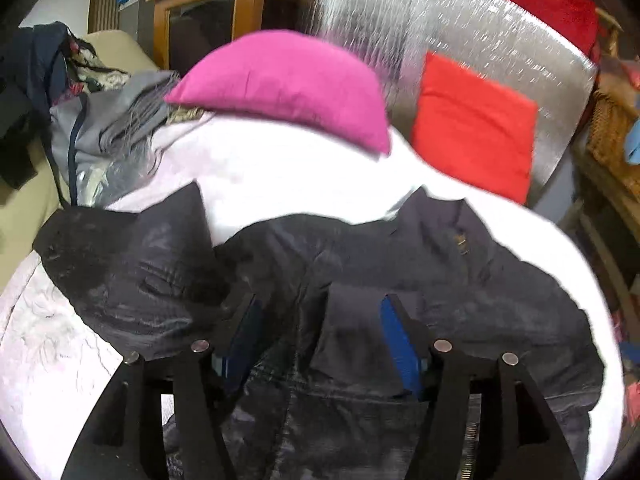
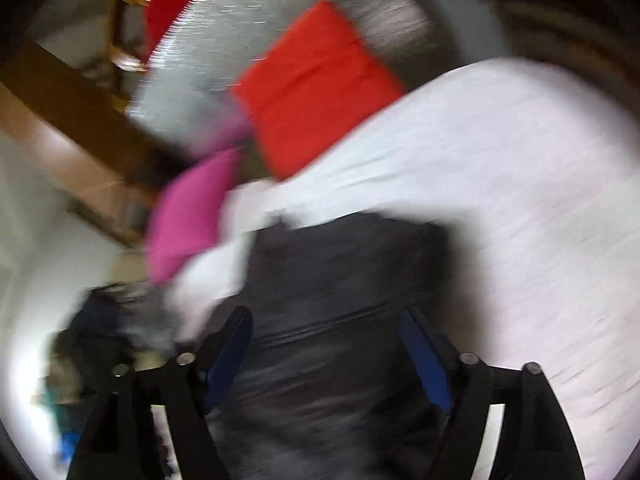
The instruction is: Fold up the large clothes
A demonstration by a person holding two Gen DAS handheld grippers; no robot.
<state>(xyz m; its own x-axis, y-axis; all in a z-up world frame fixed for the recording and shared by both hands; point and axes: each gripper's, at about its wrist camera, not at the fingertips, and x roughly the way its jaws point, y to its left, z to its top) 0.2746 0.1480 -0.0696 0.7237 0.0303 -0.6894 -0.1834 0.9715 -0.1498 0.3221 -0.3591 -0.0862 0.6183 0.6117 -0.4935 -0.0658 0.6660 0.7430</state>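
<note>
A large dark navy jacket (image 1: 420, 264) lies spread on a white bedcover (image 1: 304, 176), its collar and a sleeve flap toward the far side. My left gripper (image 1: 320, 312) is open just above the jacket's middle, blue pads apart, holding nothing. In the blurred right wrist view the same dark jacket (image 2: 340, 280) lies below my right gripper (image 2: 324, 324), which is open with its blue pads wide apart over the cloth. The white bedcover (image 2: 500, 168) stretches to the right.
A pink cushion (image 1: 288, 84) and a red cushion (image 1: 472, 124) lie at the bed's far side against a silver foil panel (image 1: 460, 24). Grey and dark clothes (image 1: 108, 128) are piled far left on a beige seat. A wooden cabinet (image 1: 208, 12) stands behind.
</note>
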